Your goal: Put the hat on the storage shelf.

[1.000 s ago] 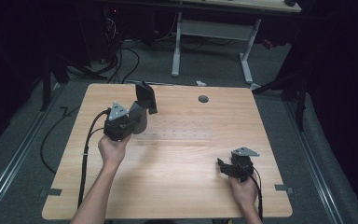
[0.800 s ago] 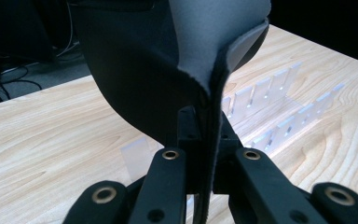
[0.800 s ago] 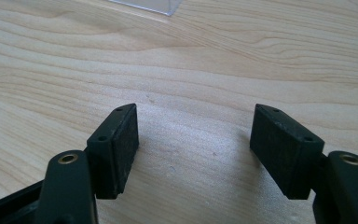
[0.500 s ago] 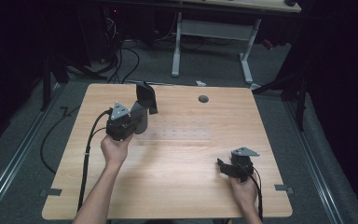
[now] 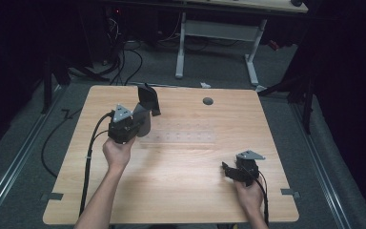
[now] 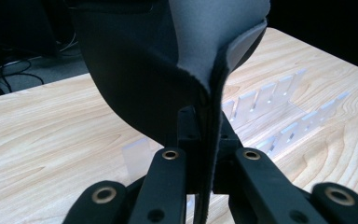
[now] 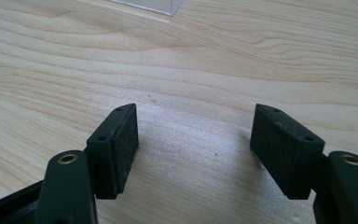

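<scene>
Two claws are mine: my left gripper is clamped tight on a dark, floppy piece of neoprene-like fabric, held up over the table at about ten o'clock, and I read no writing on it. My left gripper view alone shows its pale grey inner face and raw edge, plus a clear slotted rack beyond. My right gripper rests at five o'clock, jaws wide apart and empty.

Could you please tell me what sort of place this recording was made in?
Probably a lab or workshop: a bare wooden table on grey carpet, cables trailing across the floor, and a height-adjustable desk frame behind it in a darkened room.
</scene>
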Demonstrator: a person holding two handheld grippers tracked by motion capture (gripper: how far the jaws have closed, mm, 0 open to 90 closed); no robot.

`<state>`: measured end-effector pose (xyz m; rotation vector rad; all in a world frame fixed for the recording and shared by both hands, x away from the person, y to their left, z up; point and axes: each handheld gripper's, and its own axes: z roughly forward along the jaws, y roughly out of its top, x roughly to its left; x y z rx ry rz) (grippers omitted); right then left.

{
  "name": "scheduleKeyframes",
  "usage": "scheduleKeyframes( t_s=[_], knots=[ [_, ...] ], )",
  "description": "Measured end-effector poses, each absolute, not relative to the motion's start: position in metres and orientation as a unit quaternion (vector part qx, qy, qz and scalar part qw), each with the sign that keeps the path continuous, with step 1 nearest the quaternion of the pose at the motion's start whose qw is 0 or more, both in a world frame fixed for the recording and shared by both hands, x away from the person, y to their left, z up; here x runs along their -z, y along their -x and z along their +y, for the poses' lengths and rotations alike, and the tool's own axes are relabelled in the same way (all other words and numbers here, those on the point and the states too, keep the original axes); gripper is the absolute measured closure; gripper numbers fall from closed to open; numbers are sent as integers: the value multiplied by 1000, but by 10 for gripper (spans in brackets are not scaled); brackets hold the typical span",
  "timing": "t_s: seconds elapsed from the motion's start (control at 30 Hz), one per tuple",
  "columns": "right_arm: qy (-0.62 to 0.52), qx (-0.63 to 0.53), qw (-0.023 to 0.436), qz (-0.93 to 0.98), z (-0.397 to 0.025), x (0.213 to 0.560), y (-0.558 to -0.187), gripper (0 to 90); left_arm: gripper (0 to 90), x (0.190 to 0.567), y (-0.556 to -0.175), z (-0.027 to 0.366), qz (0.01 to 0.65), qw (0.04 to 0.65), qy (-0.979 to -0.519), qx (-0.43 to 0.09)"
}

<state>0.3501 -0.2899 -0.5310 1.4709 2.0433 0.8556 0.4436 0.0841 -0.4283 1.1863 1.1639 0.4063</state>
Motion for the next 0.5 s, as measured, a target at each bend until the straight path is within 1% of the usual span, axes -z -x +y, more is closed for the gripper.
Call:
scheduleKeyframes(
  t_s=[0.27,0.5],
  knots=[
    [-537,-313,239,746,-290,531,-350,325,864,434,-444,88,518,654,-521,-181],
    [-536,-313,239,746,-290,531,-350,325,863,446,-447,83,515,645,-532,-188]
  ],
)
